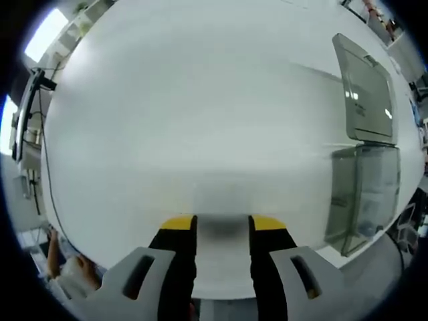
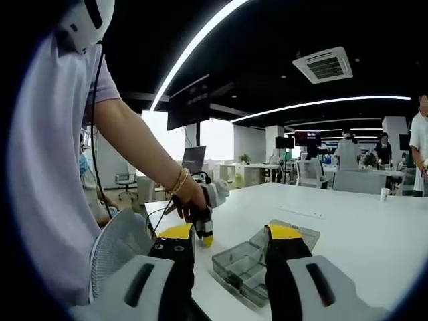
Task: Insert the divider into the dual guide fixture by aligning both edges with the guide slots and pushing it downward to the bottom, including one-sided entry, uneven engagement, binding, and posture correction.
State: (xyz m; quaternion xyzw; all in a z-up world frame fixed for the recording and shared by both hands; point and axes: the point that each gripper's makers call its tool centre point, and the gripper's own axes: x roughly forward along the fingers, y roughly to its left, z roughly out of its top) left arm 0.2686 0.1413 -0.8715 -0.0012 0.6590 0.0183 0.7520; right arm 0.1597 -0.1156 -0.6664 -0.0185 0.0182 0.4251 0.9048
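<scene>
Left gripper view: left gripper (image 1: 223, 231) looks down on a smooth white table (image 1: 200, 114); its two black fingers (image 1: 175, 267) with yellow tips stand well apart, nothing between them, only bare tabletop. Toward the table's far right edge sits one clear plastic box (image 1: 364, 197), rectangular, glossy, thin-walled, with its flat translucent lid (image 1: 364, 90) hinged open and lying back beside it. Whether a divider sits inside, cannot tell; the plastic is blurred here. Right gripper view: right gripper (image 2: 231, 237) held level over the near edge of the table, fingers wide apart and holding nothing. Between and just beyond the yellow tips lies the same box, seen as a shallow grey-clear tray with several square compartments. A person's hand (image 2: 190, 200), gold bracelet at the wrist, grips the other tool just left of the box. Office behind: long ceiling light strips, one ceiling vent (image 2: 324, 65), four people standing far off.
</scene>
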